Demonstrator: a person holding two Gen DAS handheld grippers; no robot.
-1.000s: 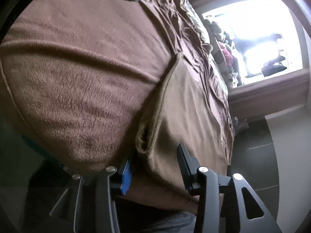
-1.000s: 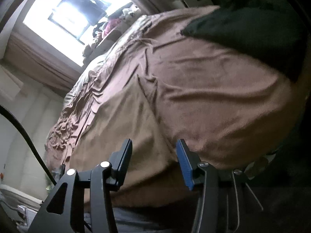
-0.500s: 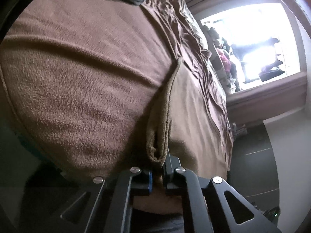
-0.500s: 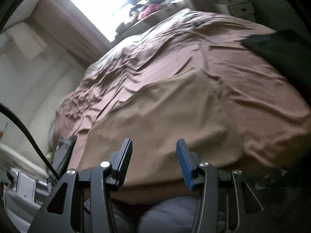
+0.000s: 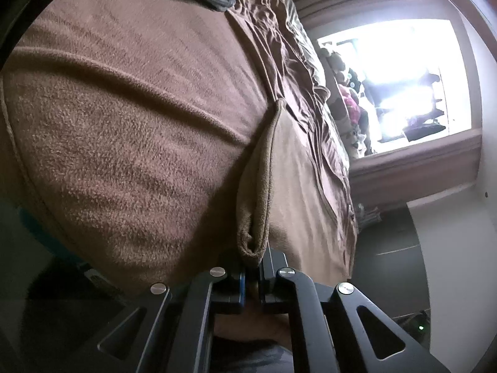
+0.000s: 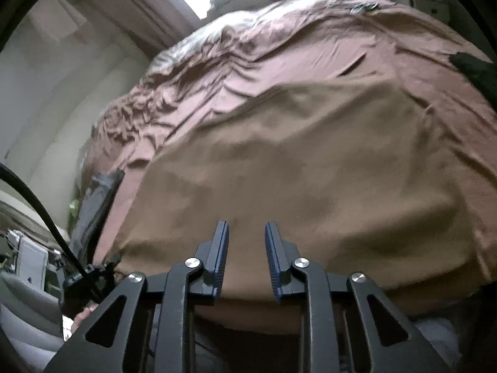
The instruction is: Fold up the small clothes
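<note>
Currently left gripper [image 5: 252, 275] clamped on tan cloth's [image 5: 298, 186] folded edge; right gripper [image 6: 246, 242] closing, pads not yet pinching it.

The tan cloth [image 6: 310, 168] lies flat over the near part of the bed [image 6: 279, 49], and the room above it is open. Beyond it the bedspread bunches into wrinkles toward the far left. A dark garment [image 6: 475, 65] sits at the far right edge. A black cable [image 6: 46, 217] crosses the near left side.
</note>
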